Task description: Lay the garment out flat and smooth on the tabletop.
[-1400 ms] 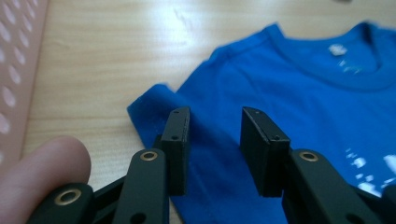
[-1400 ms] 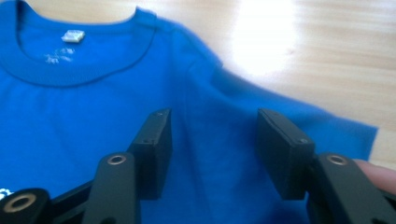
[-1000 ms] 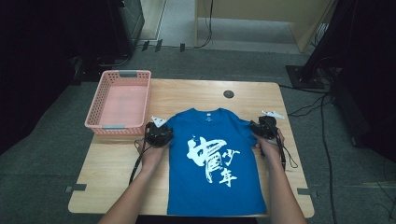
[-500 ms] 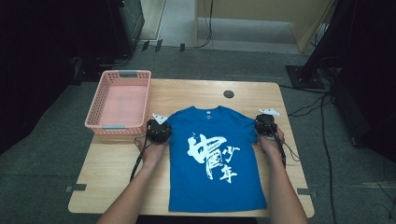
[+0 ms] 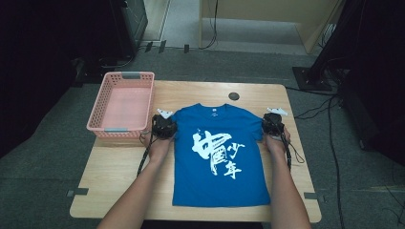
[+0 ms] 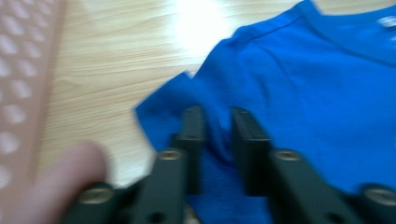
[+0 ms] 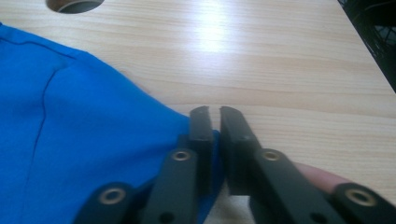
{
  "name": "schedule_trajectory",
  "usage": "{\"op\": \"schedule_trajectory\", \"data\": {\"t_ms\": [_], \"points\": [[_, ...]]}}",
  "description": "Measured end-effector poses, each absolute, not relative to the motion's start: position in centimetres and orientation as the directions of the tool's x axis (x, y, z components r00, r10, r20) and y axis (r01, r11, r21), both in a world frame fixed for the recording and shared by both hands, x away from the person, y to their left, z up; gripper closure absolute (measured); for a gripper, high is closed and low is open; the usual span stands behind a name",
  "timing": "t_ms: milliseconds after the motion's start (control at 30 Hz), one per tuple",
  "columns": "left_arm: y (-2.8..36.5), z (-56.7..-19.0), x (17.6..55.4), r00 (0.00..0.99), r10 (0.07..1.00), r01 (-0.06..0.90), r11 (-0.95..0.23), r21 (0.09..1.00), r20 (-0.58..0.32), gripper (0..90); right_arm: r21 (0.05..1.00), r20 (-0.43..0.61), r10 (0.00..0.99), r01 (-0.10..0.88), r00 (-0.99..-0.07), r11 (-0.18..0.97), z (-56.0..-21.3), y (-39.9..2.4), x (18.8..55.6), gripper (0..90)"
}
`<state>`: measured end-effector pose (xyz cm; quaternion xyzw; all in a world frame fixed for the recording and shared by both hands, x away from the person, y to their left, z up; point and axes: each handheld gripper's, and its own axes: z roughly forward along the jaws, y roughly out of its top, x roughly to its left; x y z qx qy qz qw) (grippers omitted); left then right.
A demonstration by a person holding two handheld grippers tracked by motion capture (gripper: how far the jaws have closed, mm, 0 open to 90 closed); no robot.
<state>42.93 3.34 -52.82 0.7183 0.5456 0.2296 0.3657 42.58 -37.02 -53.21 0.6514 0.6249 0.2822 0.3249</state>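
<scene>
A blue T-shirt (image 5: pixel 219 157) lies flat on the table (image 5: pixel 114 176), a gripper at each sleeve.

overhead forward-down, gripper views close, sharing shirt (image 5: pixel 217 152)

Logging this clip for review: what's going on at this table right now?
A person works a blue T-shirt laid flat, print up, on a wooden table. The left gripper has its jaws closed on the shirt's sleeve by the pink basket; the right gripper pinches the edge of the opposite sleeve. Both sleeves are held at the table surface. The basket looks empty.
</scene>
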Motion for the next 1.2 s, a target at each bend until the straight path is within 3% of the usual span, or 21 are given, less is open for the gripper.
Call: {"op": "schedule_trajectory", "data": {"t_ms": [33, 100, 167, 267, 367, 467, 633, 700, 1200], "points": [[3.4, -52.8, 42.9, 0.321, 0.942, 0.609, -0.129, 0.783, -0.094, 57.8, 0.776, -0.029, 0.997, 0.630, 0.074, -0.024, -53.2, -37.1, 42.6, 75.9], [3.3, -52.7, 42.5, 0.363, 0.924, 0.573, -0.123, 0.810, -0.117, 47.2, 0.773, 0.004, 0.996, 0.631, 0.086, -0.057, -53.2, -37.5, 42.5, 56.0], [3.1, -52.4, 41.9, 0.402, 0.906, 0.547, -0.123, 0.828, -0.130, 36.7, 0.765, 0.040, 0.992, 0.635, 0.124, -0.110, -53.2, -37.9, 42.5, 42.6], [2.8, -51.5, 40.9, 0.418, 0.896, 0.522, -0.101, 0.847, -0.151, 29.5, 0.753, 0.029, 0.991, 0.649, 0.130, -0.107, -53.3, -37.9, 42.4, 27.7], [2.6, -50.8, 40.2, 0.426, 0.892, 0.523, -0.110, 0.845, -0.148, 20.2, 0.752, 0.019, 0.995, 0.655, 0.102, -0.082, -53.3, -37.7, 42.2, 23.5], [2.7, -50.4, 39.7, 0.423, 0.896, 0.532, -0.121, 0.838, -0.139, 20.0, 0.742, 0.029, 0.996, 0.666, 0.082, -0.076, -53.4, -37.8, 42.2, 15.9], [3.3, -50.8, 39.0, 0.407, 0.901, 0.561, -0.118, 0.819, -0.149, 19.6, 0.738, 0.028, 0.998, 0.672, 0.058, -0.059, -53.4, -37.7, 42.2, 14.2], [3.5, -51.1, 38.6, 0.416, 0.896, 0.579, -0.130, 0.805, -0.155, 10.6, 0.738, 0.029, 0.998, 0.673, 0.057, -0.060, -53.4, -37.7, 42.2, 13.3], [7.2, -51.4, 33.8, 0.461, 0.880, 0.538, -0.176, 0.824, -0.113, 10.6, 0.732, 0.030, 0.999, 0.679, 0.043, -0.051, -53.4, -37.6, 42.2, 10.6]]}}
